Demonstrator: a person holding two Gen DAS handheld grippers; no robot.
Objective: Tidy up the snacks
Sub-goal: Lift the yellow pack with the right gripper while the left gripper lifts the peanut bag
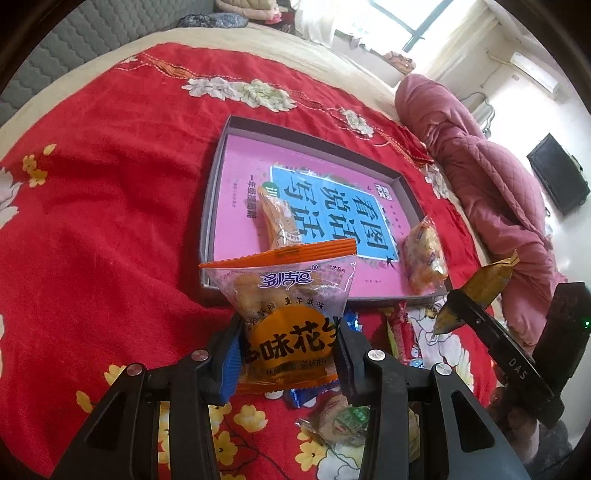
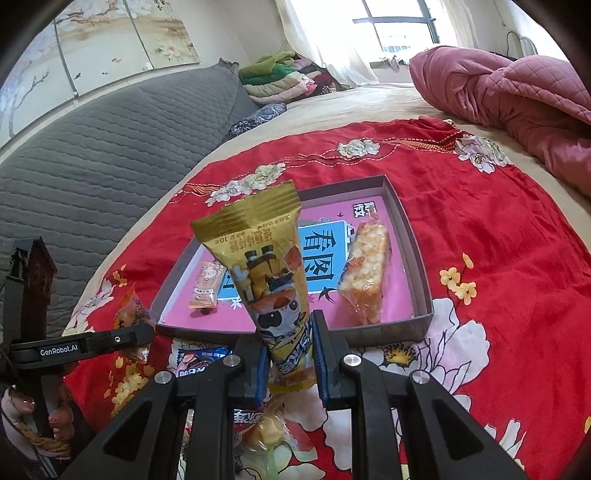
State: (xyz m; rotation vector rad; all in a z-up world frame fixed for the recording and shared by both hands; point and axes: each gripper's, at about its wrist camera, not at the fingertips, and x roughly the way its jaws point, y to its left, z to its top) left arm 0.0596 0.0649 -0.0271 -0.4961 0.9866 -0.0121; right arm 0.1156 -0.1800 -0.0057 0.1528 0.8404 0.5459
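A red floral cloth (image 1: 110, 229) is spread over a beige bed sheet (image 2: 369, 103). A crumpled pink quilt (image 2: 509, 96) is heaped at the bed's far side. A grey quilted headboard (image 2: 110, 147) is seen, with folded blankets (image 2: 280, 79) stacked near a bright window (image 2: 399, 26). A dark screen (image 1: 557, 173) is mounted on the wall.

Bedspread (image 1: 110, 221): red, floral print. Tray (image 1: 216, 192): grey walls, pink and blue base. Peanut packet (image 1: 291, 314): clear, orange. Snack bar wrapper (image 2: 266, 266): gold.
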